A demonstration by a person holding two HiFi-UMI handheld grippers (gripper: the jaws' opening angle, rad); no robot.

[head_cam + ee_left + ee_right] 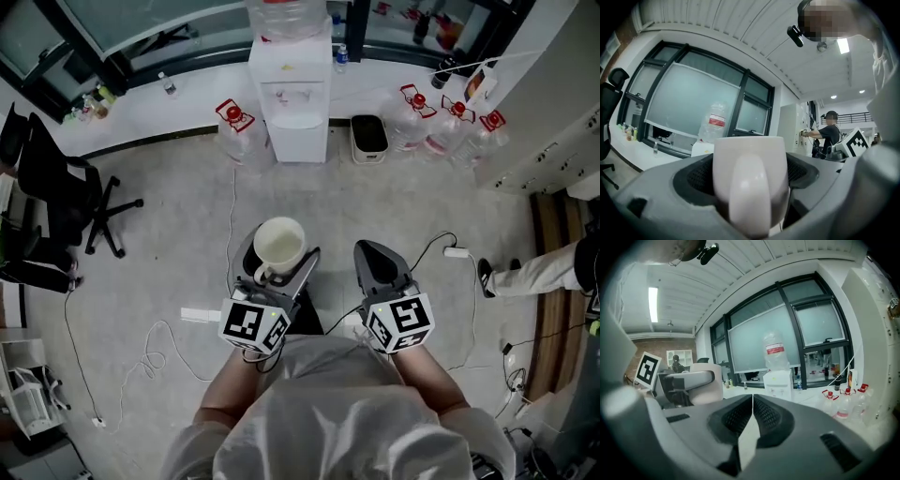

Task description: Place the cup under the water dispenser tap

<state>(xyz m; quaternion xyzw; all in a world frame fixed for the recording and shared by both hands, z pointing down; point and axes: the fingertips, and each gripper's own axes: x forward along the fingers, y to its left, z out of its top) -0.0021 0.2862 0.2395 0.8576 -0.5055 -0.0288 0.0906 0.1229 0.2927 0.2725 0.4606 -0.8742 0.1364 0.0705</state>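
The fingers (802,172) of the left gripper (750,187) stand well apart and are clamped on the cup (750,164), one pad on each side of its white wall. The cup stands upright between them with its mouth up. Its handle is turned back toward the gripper's body, so the far wall leads. In the head view the same cup (278,242) sits at the tip of the left gripper (278,262), and its empty inside shows from above.

The fingers (774,420) of the right gripper (752,414) are pressed together with nothing between them. This gripper (380,258) is held level with the left one, just beside it, and carries nothing.

The water dispenser (291,103) lies straight ahead of both pairs of fingers, well apart from them across the open floor (187,244). Its tap recess (294,97) faces back toward them. The taps themselves are too small to make out. In the left gripper view the cup hides most of the dispenser. Only the edge of its white body (701,149) and the bottle (714,123) on top show past the cup's left side.

The coming move looks like a plain forward carry, with the cup kept upright. The left fingers are the only ones that matter for it, and they sit a touch nearer the dispenser's line than the right ones. Red-capped jugs (450,127) stand beside the dispenser, off to the right of that line.
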